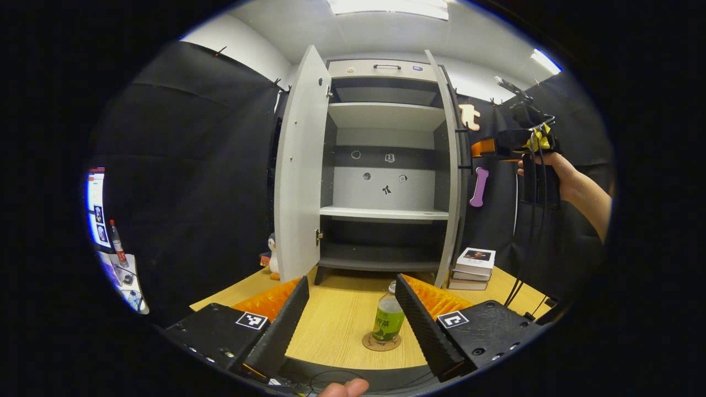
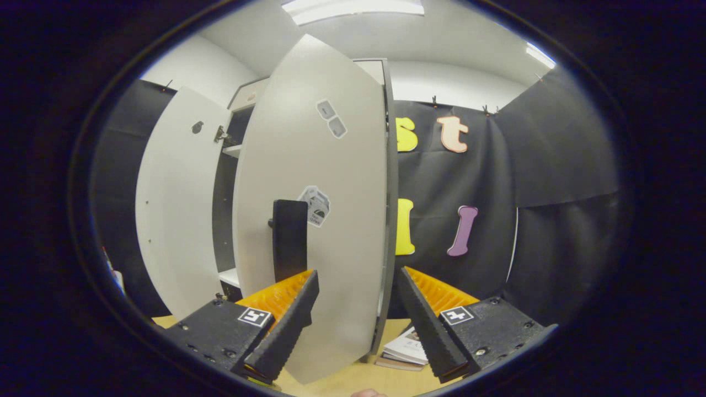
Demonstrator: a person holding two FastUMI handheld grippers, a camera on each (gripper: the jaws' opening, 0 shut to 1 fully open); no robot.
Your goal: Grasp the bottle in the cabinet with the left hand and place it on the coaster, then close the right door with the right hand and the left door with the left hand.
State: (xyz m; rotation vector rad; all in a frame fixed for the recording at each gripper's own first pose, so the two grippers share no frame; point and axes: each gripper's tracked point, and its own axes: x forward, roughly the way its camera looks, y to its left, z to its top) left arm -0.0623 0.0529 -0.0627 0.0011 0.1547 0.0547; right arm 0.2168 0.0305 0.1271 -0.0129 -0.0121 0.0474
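Left gripper [image 1: 351,309] open; one bottle [image 1: 388,318] (on coaster [image 1: 380,344]).

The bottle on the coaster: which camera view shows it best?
The left gripper view. The bottle stands upright on the coaster on the table, between the open left claw's fingers. The right gripper view faces the right door, not the bottle.

Black gripper bodies w/ square markers, screws; orange-backed ribbed black fingers [image 1: 278,325]; black cables.
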